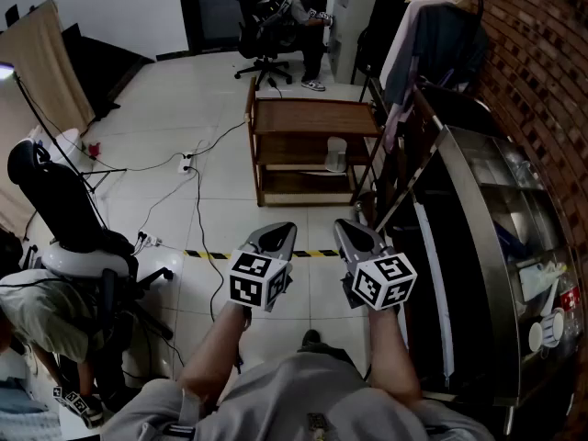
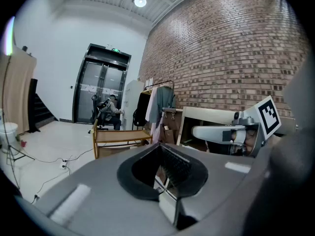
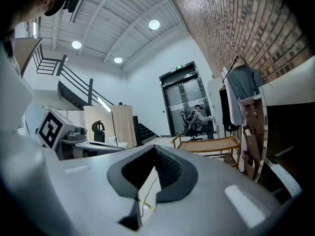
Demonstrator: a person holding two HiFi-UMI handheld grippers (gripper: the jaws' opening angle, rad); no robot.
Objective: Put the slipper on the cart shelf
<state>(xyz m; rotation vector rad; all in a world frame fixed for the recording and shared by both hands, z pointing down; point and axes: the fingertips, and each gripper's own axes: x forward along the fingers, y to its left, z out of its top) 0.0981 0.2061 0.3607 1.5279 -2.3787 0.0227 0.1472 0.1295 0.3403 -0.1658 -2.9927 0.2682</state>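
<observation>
The wooden cart (image 1: 312, 118) stands on the tiled floor ahead of me, also visible in the left gripper view (image 2: 120, 137) and the right gripper view (image 3: 209, 144). A pale slipper (image 1: 336, 154) rests on its middle shelf. My left gripper (image 1: 278, 235) and right gripper (image 1: 349, 234) hang side by side in the air, well short of the cart and pointing toward it. Both are shut with nothing between their jaws. Each gripper view shows the other one: the right gripper (image 2: 231, 132), the left gripper (image 3: 74, 137).
A glass-fronted counter (image 1: 496, 246) and a clothes rack (image 1: 423, 26) line the brick wall at right. A black chair (image 1: 64, 209) and cables (image 1: 197, 200) are at left. A striped tape line (image 1: 216, 254) crosses the floor. A person sits on an office chair (image 1: 266, 35) far back.
</observation>
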